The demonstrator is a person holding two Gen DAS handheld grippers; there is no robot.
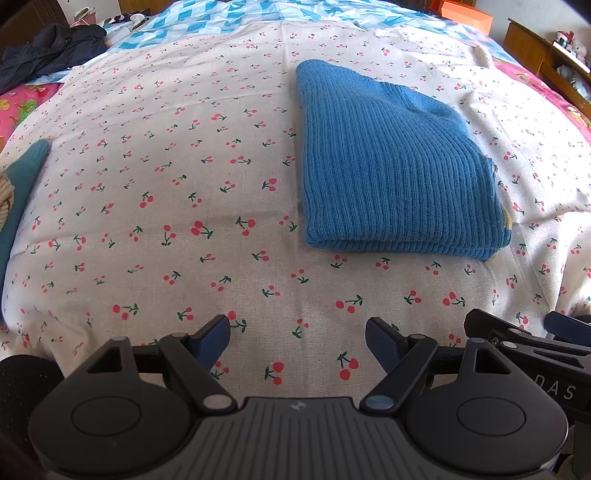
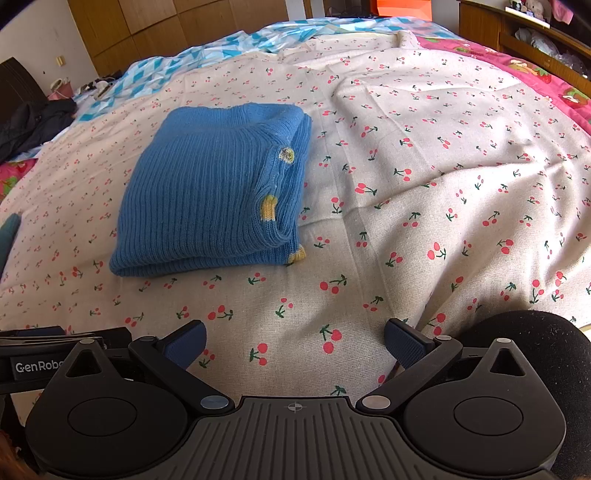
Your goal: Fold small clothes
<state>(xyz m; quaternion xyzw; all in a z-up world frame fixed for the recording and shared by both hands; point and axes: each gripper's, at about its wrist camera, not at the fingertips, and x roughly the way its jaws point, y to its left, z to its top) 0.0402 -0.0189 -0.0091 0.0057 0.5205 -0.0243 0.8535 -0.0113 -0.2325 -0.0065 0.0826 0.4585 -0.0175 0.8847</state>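
You have one blue knitted sweater [image 1: 391, 173] lying folded into a compact block on the cherry-print sheet [image 1: 166, 192], ahead of both tools and touched by neither. From your left gripper [image 1: 297, 343] it sits far and to the right; from your right gripper [image 2: 295, 345] it sits far and to the left, with two yellow trim patches and one button showing along its right edge. Both of your grippers hover low over the sheet with their jaws spread wide and nothing between the blue pads. One teal garment [image 1: 22, 173] lies at the far left edge of the sheet. One dark jacket [image 1: 51, 51] is heaped at the far left corner, and one orange box [image 1: 467, 14] sits far right.
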